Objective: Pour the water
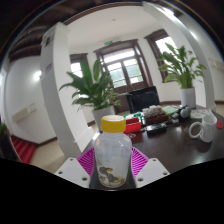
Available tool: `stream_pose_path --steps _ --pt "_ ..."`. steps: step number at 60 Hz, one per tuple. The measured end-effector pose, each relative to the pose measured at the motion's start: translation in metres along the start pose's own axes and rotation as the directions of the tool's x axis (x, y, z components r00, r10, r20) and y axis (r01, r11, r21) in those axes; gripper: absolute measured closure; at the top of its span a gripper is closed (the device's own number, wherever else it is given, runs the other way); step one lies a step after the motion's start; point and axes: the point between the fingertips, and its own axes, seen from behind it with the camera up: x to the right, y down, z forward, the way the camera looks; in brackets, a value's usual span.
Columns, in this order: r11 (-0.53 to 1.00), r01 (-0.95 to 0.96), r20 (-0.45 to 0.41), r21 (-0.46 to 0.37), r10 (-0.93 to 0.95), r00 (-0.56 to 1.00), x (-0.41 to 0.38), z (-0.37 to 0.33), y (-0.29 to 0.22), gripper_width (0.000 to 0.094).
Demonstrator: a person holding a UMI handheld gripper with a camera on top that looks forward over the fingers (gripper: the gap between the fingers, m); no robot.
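Gripper view: water bottle (112, 152) with yellow cap is clamped between both pink pads (87, 160), held upright above the dark table (175, 145). Transport step is judged in hand. White mug (203, 124) stands well beyond; bottle must be carried there, uncapped, then tilted.

Look upper centre: you have a multi-pane window (124, 68), daylight coming through. White column (55, 95) at left. Potted plants, one at centre left (97, 88), one at upper right (183, 66). Dark table (180, 140) at right, cluttered; black chair (143, 100) behind it.
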Motion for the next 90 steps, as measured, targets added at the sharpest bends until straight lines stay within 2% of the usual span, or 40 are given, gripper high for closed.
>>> stream_pose_path --steps 9,14,26,31,44,52,60,70,75,80,83,89,90 --pt "0.97 -0.244 -0.016 0.013 0.244 0.97 0.05 -0.008 -0.051 0.0482" --pt "0.914 -0.402 -0.007 0.049 0.403 0.915 0.089 -0.01 -0.075 0.0484" --pt "0.627 -0.759 0.072 0.176 0.761 0.645 0.176 -0.026 -0.129 0.0483" --pt "0.462 -0.859 0.143 0.222 0.856 0.497 0.217 -0.029 -0.139 0.0482" --pt "0.037 -0.969 0.307 0.244 0.945 0.113 0.278 -0.03 -0.15 0.0482" --pt "-0.161 -0.966 0.333 0.201 0.939 -0.087 0.295 -0.021 -0.136 0.0479" --pt "-0.273 -0.944 0.362 0.186 0.912 -0.192 0.306 -0.022 -0.125 0.0482" --pt "-0.238 -0.952 0.317 0.193 0.933 -0.168 0.304 -0.018 -0.118 0.048" --pt "-0.147 -0.962 0.325 0.229 0.943 -0.067 0.298 -0.022 -0.135 0.0466" --pt "0.1 -0.958 0.246 0.268 0.955 0.168 0.286 -0.022 -0.154 0.0469" --pt "0.296 -0.911 0.164 0.286 0.922 0.351 0.282 -0.02 -0.167 0.0468" --pt "0.651 -0.69 -0.03 0.318 0.734 0.678 0.295 -0.015 -0.195 0.0466" --pt "0.694 -0.637 -0.057 0.335 0.69 0.722 0.298 -0.041 -0.199 0.0465"
